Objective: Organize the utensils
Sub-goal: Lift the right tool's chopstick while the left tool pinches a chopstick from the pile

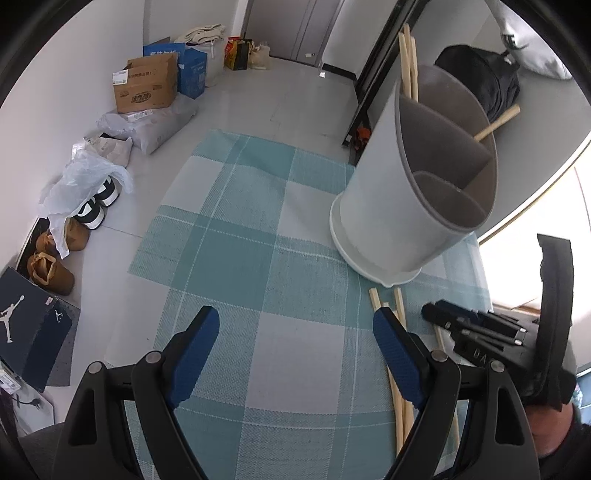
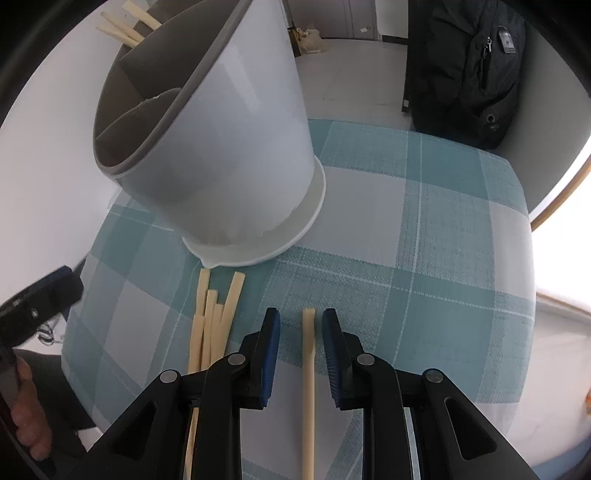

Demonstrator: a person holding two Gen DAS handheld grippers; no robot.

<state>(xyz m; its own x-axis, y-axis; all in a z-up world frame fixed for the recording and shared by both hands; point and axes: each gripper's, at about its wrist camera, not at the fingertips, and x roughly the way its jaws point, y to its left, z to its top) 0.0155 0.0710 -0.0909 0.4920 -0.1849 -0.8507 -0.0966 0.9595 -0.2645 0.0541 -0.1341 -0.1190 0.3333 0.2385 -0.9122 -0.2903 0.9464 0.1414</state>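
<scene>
A white utensil holder (image 2: pixel 229 140) with a grey divided inside stands on the teal checked cloth (image 2: pixel 424 229). Several pale wooden chopsticks (image 2: pixel 125 26) stick up from its far compartment. My right gripper (image 2: pixel 301 319) points down at the cloth with its jaws narrow, and one loose chopstick (image 2: pixel 308 354) lies between them with a gap on each side. A bundle of several chopsticks (image 2: pixel 212 325) lies just to its left, below the holder's base. My left gripper (image 1: pixel 297 323) hovers wide open over bare cloth, with the holder (image 1: pixel 399 206) ahead to its right and the loose chopsticks (image 1: pixel 397 398) under its right finger.
A black backpack (image 2: pixel 472 59) sits behind the table on the right. On the floor to the left are a cardboard box (image 1: pixel 147 86), bags, shoes (image 1: pixel 98 206) and a dark shoe box (image 1: pixel 33 332). The cloth's edge drops off near the holder.
</scene>
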